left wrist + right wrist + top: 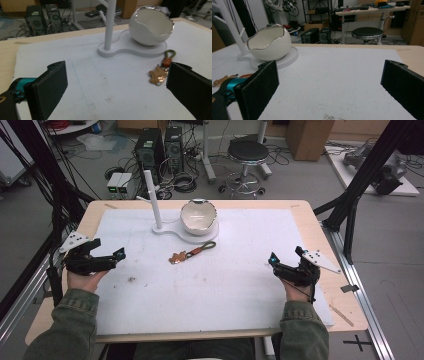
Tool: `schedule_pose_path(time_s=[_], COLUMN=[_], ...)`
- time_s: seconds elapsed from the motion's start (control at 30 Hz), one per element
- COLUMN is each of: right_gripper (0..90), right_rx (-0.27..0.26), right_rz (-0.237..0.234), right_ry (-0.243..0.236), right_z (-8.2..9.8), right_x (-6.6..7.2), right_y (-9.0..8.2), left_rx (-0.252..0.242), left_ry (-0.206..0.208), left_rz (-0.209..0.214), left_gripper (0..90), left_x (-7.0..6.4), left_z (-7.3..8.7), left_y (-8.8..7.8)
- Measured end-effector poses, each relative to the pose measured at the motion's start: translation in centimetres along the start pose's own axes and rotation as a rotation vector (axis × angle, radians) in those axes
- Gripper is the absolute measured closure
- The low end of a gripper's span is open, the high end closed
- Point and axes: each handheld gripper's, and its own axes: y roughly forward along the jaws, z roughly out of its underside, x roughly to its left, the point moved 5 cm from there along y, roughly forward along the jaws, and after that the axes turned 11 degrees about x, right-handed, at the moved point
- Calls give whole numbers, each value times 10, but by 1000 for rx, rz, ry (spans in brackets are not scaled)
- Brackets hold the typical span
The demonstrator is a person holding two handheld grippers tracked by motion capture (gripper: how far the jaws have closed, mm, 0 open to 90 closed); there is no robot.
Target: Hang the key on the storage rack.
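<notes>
While wide apart, both gripper [119, 254] [272, 258] jaws hold nothing.

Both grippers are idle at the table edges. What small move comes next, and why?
Probably ease the left gripper toward the keychain: its jaws stand open and empty, and the keychain lies loose on the white mat just ahead, nearer it than the right gripper.

black stool [248, 154] and computer towers [159, 150] behind the table [345, 312] — cables on floor.

I see a glossy ceramic-looking bowl [152, 26] with metallic rim, a matt white mat [225, 280], and a pale wood table [345, 305] edge.
</notes>
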Motion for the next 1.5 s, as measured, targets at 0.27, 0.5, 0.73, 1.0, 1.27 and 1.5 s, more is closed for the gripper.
schedule_pose_path(time_s=[0.27, 0.5, 0.73, 1.0, 1.27, 1.5], right_gripper=[6, 6, 6, 6, 6, 6], right_rx=[4, 0, 1, -1, 0, -2], right_rz=[2, 7, 7, 9, 9, 4], right_ry=[-2, 4, 15, 12, 13, 14], right_z=[1, 1, 1, 1, 1, 2], right_x=[-1, -2, -3, -2, -3, -3], right_y=[0, -1, -2, -1, -1, -1], left_rx=[24, 25, 41, 77, 120, 164], left_ry=[51, 52, 41, 57, 86, 114], left_rz=[-8, 9, 19, 56, 87, 127], left_gripper=[41, 41, 41, 41, 40, 41], left_x=[-7, -12, -13, -22, -36, -53], left_z=[-11, -21, -20, -27, -36, -41], left_y=[9, 16, 24, 37, 57, 75])
